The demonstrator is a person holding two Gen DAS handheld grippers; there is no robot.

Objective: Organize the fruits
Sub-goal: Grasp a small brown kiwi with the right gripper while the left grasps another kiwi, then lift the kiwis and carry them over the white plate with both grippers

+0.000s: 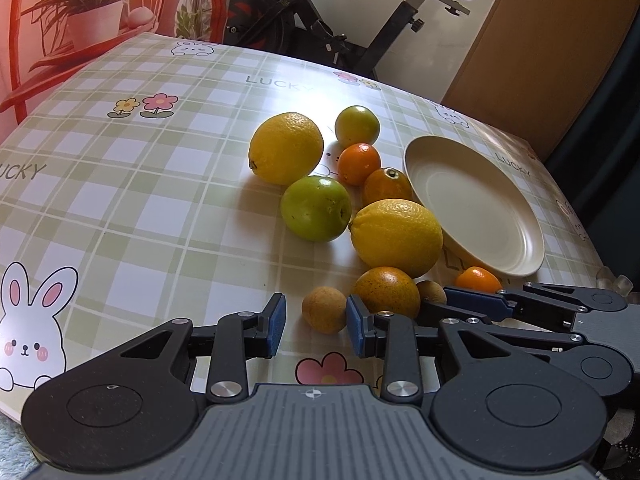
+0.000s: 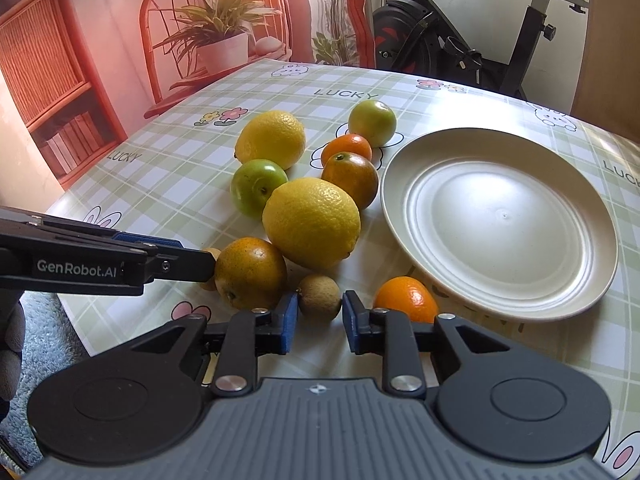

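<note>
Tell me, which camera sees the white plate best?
The right wrist view: the plate shows whole, round and empty, with its rings clear. The left wrist view shows it too, but smaller, off to the side and squashed.

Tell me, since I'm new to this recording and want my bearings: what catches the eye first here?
A cluster of fruit on the checked bunny tablecloth: two big lemons, green fruits and oranges. To their right sits an empty cream plate. Nearest the cameras, each pair of tongs frames a small brown fruit: the left tongs around one, the right tongs around another.
</note>
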